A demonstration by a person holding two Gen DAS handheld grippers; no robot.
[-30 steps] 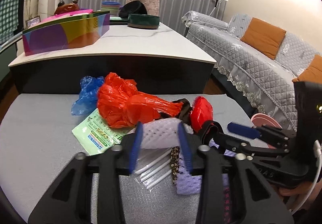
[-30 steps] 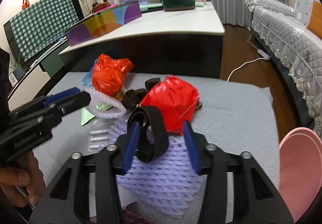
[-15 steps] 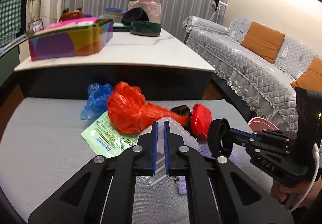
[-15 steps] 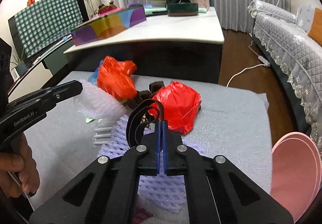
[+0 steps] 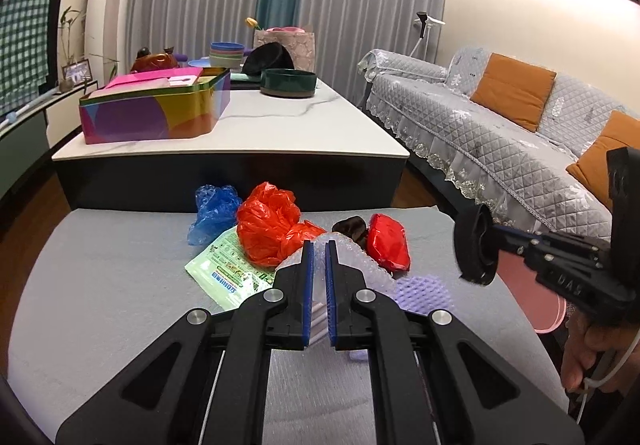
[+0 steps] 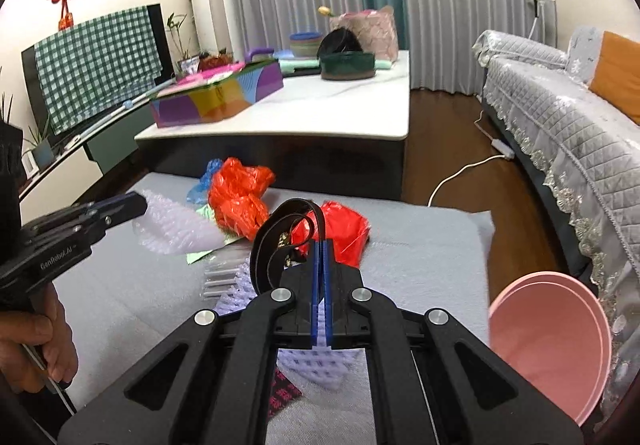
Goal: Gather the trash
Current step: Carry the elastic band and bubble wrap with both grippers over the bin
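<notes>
While the left wrist camera looked across the grey cloth-covered table [image 5: 100, 285], the left tongs [image 5: 317, 245] were pinched nearly closed on a sheet of bubble wrap [image 5: 352, 265], lifted off the cloth. Beyond lay a red plastic bag [image 5: 268, 229], a blue bag [image 5: 212, 209], a green printed packet [image 5: 224, 273], a red wrapper [image 5: 388, 243] and purple foam netting [image 5: 424, 291]. Behind stood a white-topped low table [image 5: 280, 129] with a colourful tin [image 5: 156, 113], then grey curtains [image 5: 360, 5] and a quilted sofa [image 5: 480, 141] with orange cushions. At right, the right tongs [image 5: 496, 235] carried a black band [image 5: 474, 245].

Over to the right wrist camera: the right tongs [image 6: 320, 245] were clamped fully together on that black band [image 6: 276, 241], held clear of the trash pile. The left tongs [image 6: 136, 205] came in from the left, gripping the bubble wrap [image 6: 176, 229]. A pink bin [image 6: 552, 337] sat off the table's right edge, on wooden floor [image 6: 452, 149].
</notes>
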